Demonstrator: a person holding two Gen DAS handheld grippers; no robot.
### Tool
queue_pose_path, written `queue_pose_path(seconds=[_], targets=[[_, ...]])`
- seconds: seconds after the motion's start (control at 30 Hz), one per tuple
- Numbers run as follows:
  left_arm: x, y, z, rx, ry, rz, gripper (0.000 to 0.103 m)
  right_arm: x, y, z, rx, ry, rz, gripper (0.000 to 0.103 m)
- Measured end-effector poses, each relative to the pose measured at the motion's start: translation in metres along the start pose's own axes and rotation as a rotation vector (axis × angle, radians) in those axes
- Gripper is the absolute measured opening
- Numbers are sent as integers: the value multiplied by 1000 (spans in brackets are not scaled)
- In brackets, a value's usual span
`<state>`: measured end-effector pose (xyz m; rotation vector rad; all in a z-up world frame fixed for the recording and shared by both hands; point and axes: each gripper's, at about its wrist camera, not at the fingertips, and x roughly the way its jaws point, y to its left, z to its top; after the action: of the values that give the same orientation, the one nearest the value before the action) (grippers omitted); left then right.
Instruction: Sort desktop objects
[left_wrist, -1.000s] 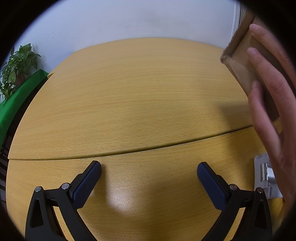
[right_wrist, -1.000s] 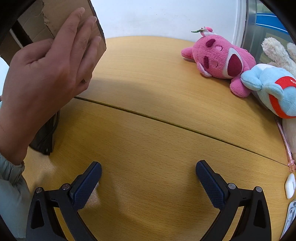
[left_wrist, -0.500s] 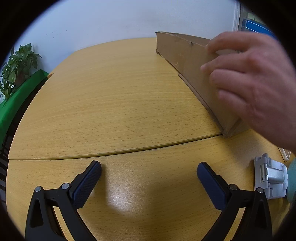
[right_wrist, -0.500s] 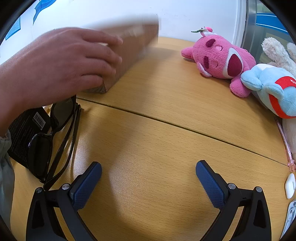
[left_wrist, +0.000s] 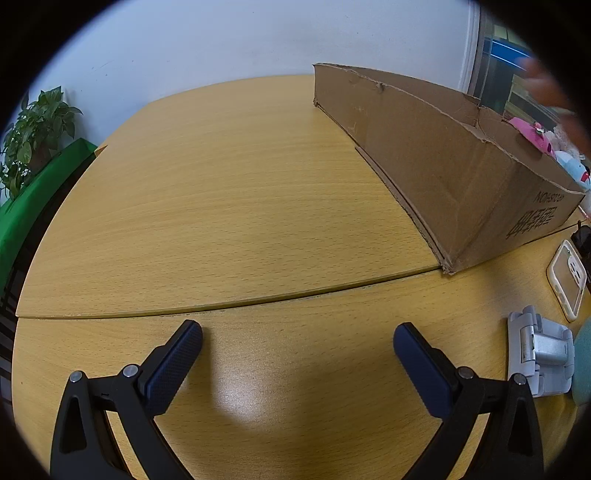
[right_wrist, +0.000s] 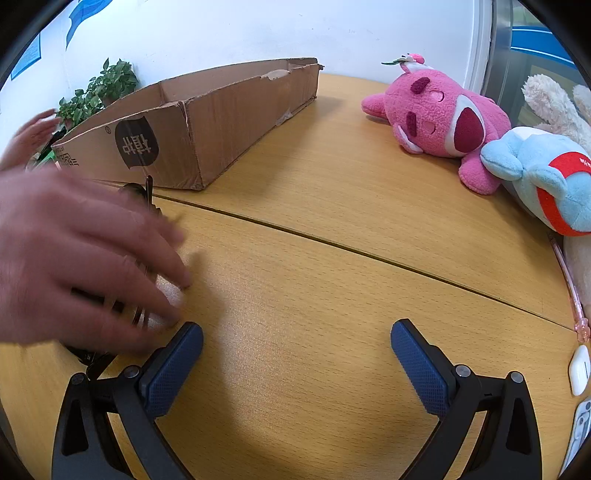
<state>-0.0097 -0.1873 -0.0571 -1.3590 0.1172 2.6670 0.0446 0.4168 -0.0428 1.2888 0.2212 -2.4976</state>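
Note:
A low open cardboard box lies on the wooden table; it also shows in the right wrist view. My left gripper is open and empty above bare table. My right gripper is open and empty. A pink plush and a light blue plush lie at the right. A bare hand covers black sunglasses left of my right gripper. A phone and a silver folding stand lie right of my left gripper.
A potted plant and a green surface stand beyond the table's left edge. A pink pen, a small white case and a cream plush sit at the right edge. A table seam crosses the middle.
The hand has set the cardboard box flat on the table and let go of it. It has moved down over the sunglasses. Both grippers have stayed still.

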Motion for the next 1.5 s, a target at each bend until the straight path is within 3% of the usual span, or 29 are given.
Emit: queue_pose_path(seconds=[1.1,1.27,1.37,1.43,1.5], targets=[[0,0,-1,-3,0,1,103,0,-1,1,4,0,-1,103],[-6,-4,-4,-72,35,42,103,0,6,3,133,-2,-95,103],[-40,-13,-10,-135,-75,-13,103,3,7,10,211,57,-142,103],[-82,-30,-13,-166,-162,-46,103,-3,14,7,229,81,-165,103],[-115,-49,-15,-161,-209,-106,103,-33,40,6,165,-11,-215,103]])
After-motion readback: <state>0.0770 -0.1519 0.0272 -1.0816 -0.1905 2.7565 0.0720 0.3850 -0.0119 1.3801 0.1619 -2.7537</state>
